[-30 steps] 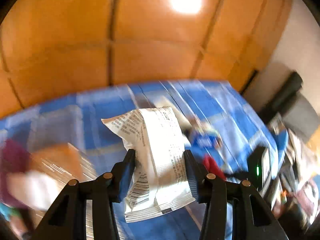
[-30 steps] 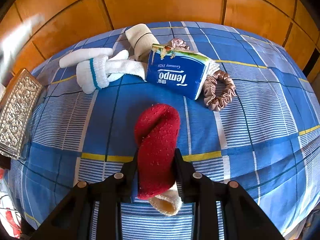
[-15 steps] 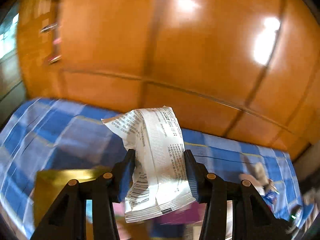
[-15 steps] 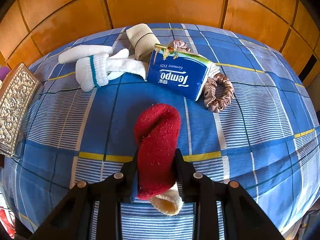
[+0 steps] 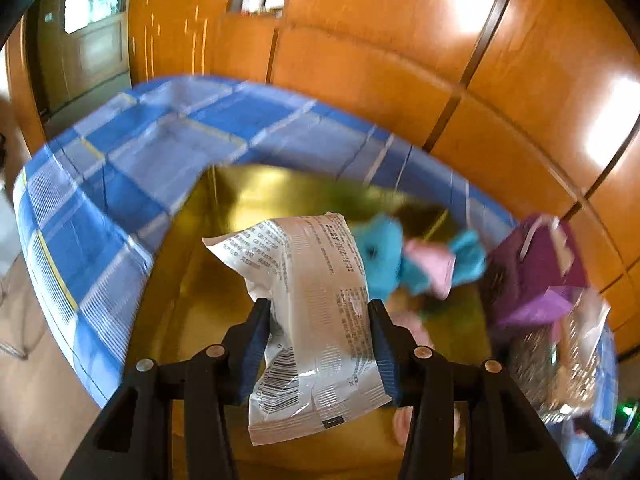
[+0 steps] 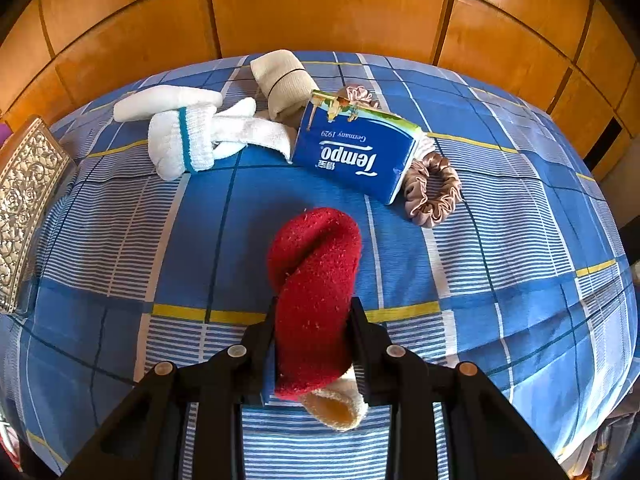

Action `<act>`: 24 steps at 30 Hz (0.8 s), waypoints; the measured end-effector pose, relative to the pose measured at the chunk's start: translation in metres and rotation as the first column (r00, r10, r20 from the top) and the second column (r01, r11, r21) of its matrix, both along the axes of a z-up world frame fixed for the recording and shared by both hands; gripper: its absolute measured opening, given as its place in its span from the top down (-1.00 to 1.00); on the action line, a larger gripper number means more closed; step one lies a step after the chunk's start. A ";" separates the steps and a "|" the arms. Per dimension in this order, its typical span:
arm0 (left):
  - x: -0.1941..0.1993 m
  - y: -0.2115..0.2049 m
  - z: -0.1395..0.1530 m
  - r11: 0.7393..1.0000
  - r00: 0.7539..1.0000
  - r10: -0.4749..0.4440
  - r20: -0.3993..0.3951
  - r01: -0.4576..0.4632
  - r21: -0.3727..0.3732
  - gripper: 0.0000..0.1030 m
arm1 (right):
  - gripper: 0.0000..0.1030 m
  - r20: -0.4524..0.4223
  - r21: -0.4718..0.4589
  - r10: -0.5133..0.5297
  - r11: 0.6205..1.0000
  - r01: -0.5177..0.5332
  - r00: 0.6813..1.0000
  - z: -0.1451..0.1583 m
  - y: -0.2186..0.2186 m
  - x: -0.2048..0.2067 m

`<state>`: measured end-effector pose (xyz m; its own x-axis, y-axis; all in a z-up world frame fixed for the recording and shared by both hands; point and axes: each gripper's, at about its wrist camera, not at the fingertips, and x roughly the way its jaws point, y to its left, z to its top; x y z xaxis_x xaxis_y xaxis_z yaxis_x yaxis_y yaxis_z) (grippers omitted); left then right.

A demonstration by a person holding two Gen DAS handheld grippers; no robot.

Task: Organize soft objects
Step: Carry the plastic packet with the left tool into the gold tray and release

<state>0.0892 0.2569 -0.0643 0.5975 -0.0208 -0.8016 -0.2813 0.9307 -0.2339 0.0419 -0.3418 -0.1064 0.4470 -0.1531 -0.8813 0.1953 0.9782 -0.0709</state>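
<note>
The step in hand looks like stowing: the left gripper [image 5: 320,344] is clamped on a white packet [image 5: 312,320], poised over a gold box [image 5: 208,280] that already holds blue and pink soft items [image 5: 404,260]. Next it likely needs lowering into the box's bare near side before the jaws part. The right gripper [image 6: 314,336] pinches a red sock [image 6: 316,280] above the checked cloth [image 6: 500,280], with white socks [image 6: 188,136], a tissue pack [image 6: 356,152] and a scrunchie [image 6: 434,194] lying beyond
</note>
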 end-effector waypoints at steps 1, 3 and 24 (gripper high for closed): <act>0.001 -0.002 -0.010 1.000 1.000 -0.003 -0.022 0.003 -0.007 0.04 | 0.42 -0.001 -0.002 -0.003 1.000 0.003 1.000 0.000 0.000 0.000; 0.007 -0.007 -0.019 1.000 0.999 -0.005 -0.050 0.004 -0.013 0.03 | 0.42 -0.003 -0.009 -0.009 1.000 0.009 1.000 0.000 0.001 0.001; -0.018 -0.033 0.006 0.997 0.995 0.014 0.095 -0.020 0.068 -0.56 | 0.43 0.019 -0.031 -0.061 0.998 0.062 0.998 0.000 0.005 -0.003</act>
